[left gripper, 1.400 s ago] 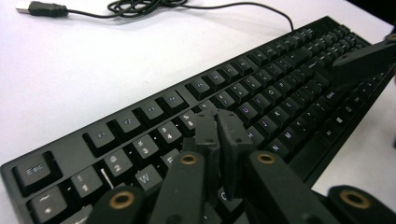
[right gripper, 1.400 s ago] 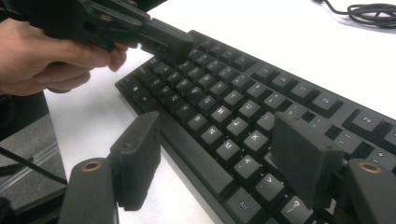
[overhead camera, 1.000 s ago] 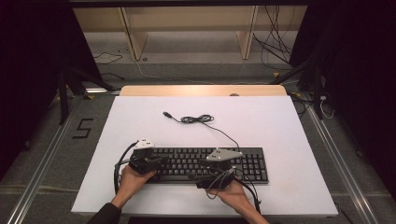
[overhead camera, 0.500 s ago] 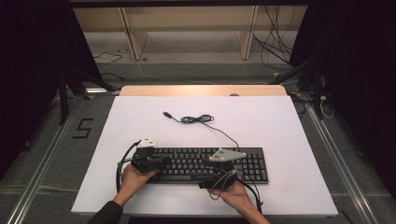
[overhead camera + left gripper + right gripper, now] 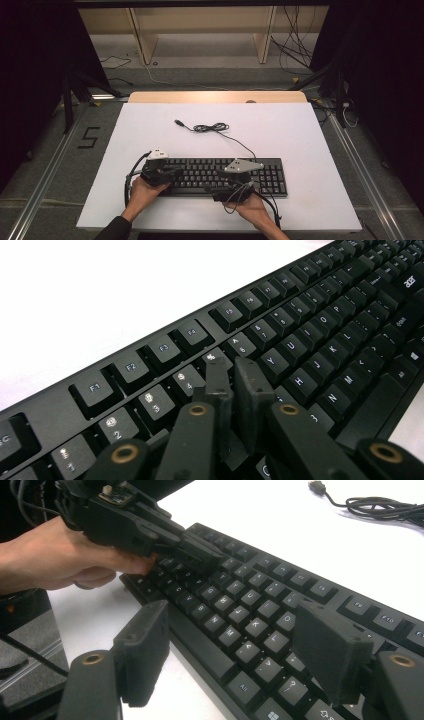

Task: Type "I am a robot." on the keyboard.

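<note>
A black keyboard (image 5: 200, 175) lies along the near part of the white table (image 5: 300, 135). My left gripper (image 5: 172, 172) rests over its left end, held by a hand. In the left gripper view its tips (image 5: 234, 365) hover over the number-row keys (image 5: 190, 377). Its jaws have just been opening and stand a narrow slit apart, with nothing between them. My right gripper (image 5: 219, 182) is at the keyboard's front edge, near the middle. Its jaws (image 5: 235, 625) are spread wide, one pad (image 5: 142, 650) over the table and one (image 5: 330, 650) over the keys (image 5: 250, 600), pressing on nothing.
The keyboard's cable (image 5: 212, 128) lies coiled beyond it at mid-table, and its USB plug (image 5: 177, 122) lies free. A wooden strip (image 5: 215, 96) runs along the table's far edge. The left gripper (image 5: 210, 555) and its hand show in the right gripper view.
</note>
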Demonstrator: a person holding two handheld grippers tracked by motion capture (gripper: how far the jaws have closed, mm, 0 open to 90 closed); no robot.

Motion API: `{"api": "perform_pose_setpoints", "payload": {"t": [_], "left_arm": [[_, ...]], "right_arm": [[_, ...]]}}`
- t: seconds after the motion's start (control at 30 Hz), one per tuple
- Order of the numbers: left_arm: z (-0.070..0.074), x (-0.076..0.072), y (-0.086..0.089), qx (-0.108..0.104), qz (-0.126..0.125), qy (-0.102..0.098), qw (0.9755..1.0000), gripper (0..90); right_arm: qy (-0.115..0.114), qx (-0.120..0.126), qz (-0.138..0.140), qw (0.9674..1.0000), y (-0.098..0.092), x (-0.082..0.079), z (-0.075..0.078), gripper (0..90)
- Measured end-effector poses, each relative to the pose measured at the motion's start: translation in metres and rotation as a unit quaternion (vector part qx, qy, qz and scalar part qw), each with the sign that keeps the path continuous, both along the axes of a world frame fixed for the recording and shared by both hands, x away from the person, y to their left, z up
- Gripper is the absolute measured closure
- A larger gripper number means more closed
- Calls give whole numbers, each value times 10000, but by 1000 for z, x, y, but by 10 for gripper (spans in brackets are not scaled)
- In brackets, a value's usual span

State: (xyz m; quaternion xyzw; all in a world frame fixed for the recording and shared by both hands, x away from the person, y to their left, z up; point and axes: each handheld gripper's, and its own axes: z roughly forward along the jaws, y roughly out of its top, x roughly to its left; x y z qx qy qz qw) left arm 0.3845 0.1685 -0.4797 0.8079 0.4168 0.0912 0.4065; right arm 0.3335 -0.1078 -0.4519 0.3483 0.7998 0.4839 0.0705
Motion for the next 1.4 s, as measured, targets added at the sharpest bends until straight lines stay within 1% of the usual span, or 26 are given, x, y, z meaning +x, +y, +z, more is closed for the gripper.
{"api": "perform_pose_setpoints", "payload": {"t": [0.07, 0.1, 0.13, 0.17, 0.2, 0.23, 0.3, 0.33, 0.37, 0.43, 0.5, 0.53, 0.57, 0.6, 0.63, 0.7, 0.83, 1.07, 1.17, 1.3, 1.33, 1.37, 1.4], "left_arm": [[3, -2, 1, -40, 19, -72, 10000, 819], [3, -2, 1, -40, 19, -72, 10000, 792], [5, -3, 3, -110, 56, -118, 9999, 763], [5, -3, 3, -110, 56, -118, 9999, 752], [6, -4, 4, -174, 85, -142, 9997, 735], [7, -5, 5, -200, 81, -155, 9996, 708], [11, -8, 9, -347, 123, -154, 9992, 656], [11, -8, 9, -347, 123, -154, 9992, 624], [12, -8, 11, -354, 132, -179, 9991, 574], [14, -10, 13, -445, 149, -176, 9987, 489], [15, -12, 17, -581, 167, -181, 9980, 438], [16, -12, 18, -640, 172, -190, 9976, 438], [17, -13, 19, -690, 178, -196, 9973, 382], [18, -14, 21, -732, 168, -218, 9969, 382], [19, -16, 23, -813, 148, -243, 9963, 350], [19, -17, 24, -828, 141, -252, 9962, 338], [20, -22, 27, -870, 99, -278, 9958, 287], [20, -29, 32, -955, 120, -338, 9948, 258], [19, -32, 34, -946, 143, -343, 9948, 249], [18, -37, 36, -963, 141, -341, 9947, 249], [18, -37, 36, -963, 141, -341, 9947, 250], [18, -37, 36, -954, 141, -341, 9948, 250], [17, -38, 36, -947, 139, -337, 9948, 250]], "right_arm": [[11, 4, -17, 10000, 0, 1, 0, 319], [10, -4, -17, 10000, 0, 1, -1, 319], [4, -10, -11, 10000, 0, 1, -1, 318], [4, -14, -9, 10000, 1, 1, -1, 317], [3, -16, -10, 10000, 1, 2, -1, 317], [3, -18, -7, 10000, 1, 2, -2, 316], [4, -29, -16, 10000, 1, 3, -2, 315], [0, -29, -24, 10000, 1, 3, -2, 314], [-2, -24, -36, 10000, 1, 3, -2, 313], [-4, -12, -49, 10000, 0, 4, -2, 312], [-6, -22, -53, 10000, 0, 5, -2, 313], [-6, -22, -53, 10000, 0, 5, -2, 313], [-1, -21, -67, 10000, 0, 5, -2, 312], [-1, -21, -67, 10000, 0, 5, -2, 312], [-3, -24, -67, 10000, 0, 6, -2, 312], [-3, -21, -67, 10000, 1, 6, -2, 312], [3, -42, -64, 10000, 3, 8, -3, 312], [-8, -101, -56, 9999, 6, 11, -3, 324], [-3, -142, -77, 9999, 7, 14, -3, 361], [23, -208, -97, 9997, 7, 17, -3, 444], [23, -208, -97, 9997, 7, 17, -3, 444], [61, -239, -106, 9996, 7, 19, -3, 512], [60, -258, -113, 9996, 7, 20, -3, 539]]}}
